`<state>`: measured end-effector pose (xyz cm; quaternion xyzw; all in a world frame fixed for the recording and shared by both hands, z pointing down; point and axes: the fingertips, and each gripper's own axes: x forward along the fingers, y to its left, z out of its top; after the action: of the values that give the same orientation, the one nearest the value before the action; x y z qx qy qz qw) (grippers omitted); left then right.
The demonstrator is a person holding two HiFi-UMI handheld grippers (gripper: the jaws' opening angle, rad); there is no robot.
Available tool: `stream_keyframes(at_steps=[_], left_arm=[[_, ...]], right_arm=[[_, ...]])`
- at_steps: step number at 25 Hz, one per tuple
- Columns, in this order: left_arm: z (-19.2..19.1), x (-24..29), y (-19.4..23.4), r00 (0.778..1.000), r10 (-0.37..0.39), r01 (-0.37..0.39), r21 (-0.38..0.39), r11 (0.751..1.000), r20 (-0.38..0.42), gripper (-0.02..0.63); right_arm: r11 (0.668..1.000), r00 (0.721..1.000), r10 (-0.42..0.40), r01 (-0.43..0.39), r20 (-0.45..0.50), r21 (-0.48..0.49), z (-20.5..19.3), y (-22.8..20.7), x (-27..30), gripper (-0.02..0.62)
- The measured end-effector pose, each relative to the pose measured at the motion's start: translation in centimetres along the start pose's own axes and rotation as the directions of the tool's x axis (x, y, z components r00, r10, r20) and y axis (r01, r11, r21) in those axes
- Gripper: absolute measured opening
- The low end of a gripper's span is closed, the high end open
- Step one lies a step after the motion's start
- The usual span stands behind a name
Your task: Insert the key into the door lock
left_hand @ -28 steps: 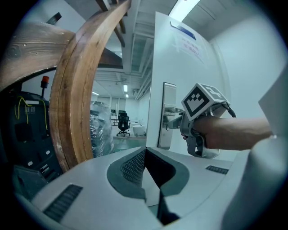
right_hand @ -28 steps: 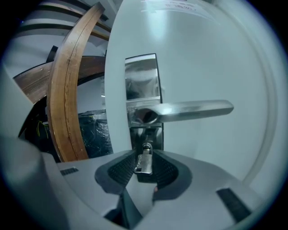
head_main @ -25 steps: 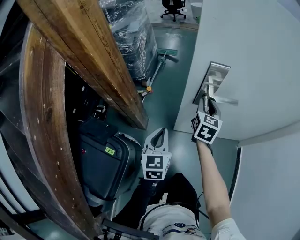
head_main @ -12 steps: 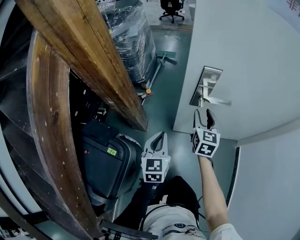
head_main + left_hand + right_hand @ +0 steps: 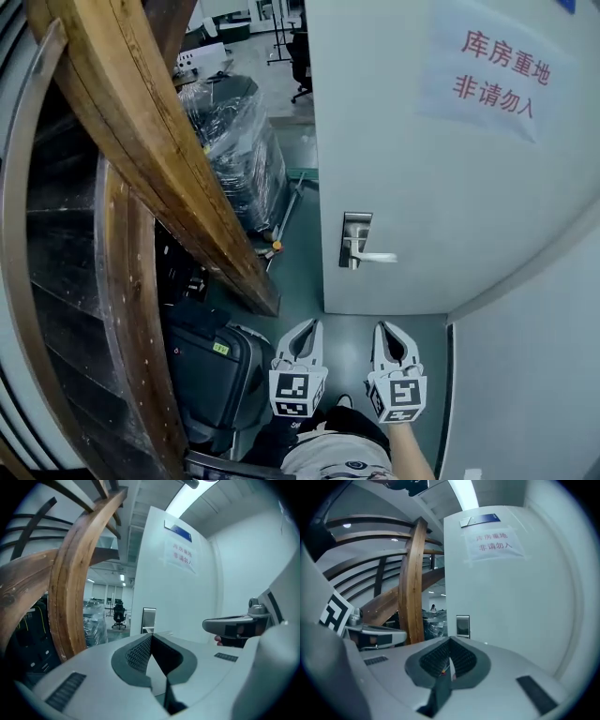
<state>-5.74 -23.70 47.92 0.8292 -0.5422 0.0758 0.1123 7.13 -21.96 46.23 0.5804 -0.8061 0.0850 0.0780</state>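
Key: in neither gripper; likely already in the door lock [image 5: 355, 234] at the door's left edge.
Right gripper [image 5: 384, 326]: just clenched, empty.
Left gripper [image 5: 315, 323]: clenched, empty.

Ahead of both pairs of jaws stands a white door [image 5: 422, 169] with a paper notice [image 5: 497, 80] taped high on it, and to the right of the jaws a plain pale wall [image 5: 534, 375] adjoins it. To the left of the jaws a heavy curved wooden beam [image 5: 159, 141] sweeps up, with a black case [image 5: 211, 370] at its foot on the teal-grey floor [image 5: 349, 337]. Farther ahead, past the door's edge, are a plastic-wrapped stack [image 5: 230, 141] and an office chair [image 5: 302, 56], while a long ceiling light [image 5: 461, 494] glows above the jaws.
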Motion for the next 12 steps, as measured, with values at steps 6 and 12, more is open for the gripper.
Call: stream_keyframes(at_steps=[6, 12], left_arm=[[3.8, -1.0, -2.8, 0.998, -0.028, 0.027, 0.025, 0.999, 0.062, 0.005], [6.3, -1.1, -3.8, 0.993, -0.041, 0.033, 0.064, 0.997, 0.115, 0.005]], right_arm=[[1.000, 0.994, 0.007, -0.007, 0.105, -0.008, 4.9, -0.4, -2.8, 0.006], [1.000, 0.987, 0.012, -0.009, 0.160, -0.019, 7.2, -0.3, -2.9, 0.006]])
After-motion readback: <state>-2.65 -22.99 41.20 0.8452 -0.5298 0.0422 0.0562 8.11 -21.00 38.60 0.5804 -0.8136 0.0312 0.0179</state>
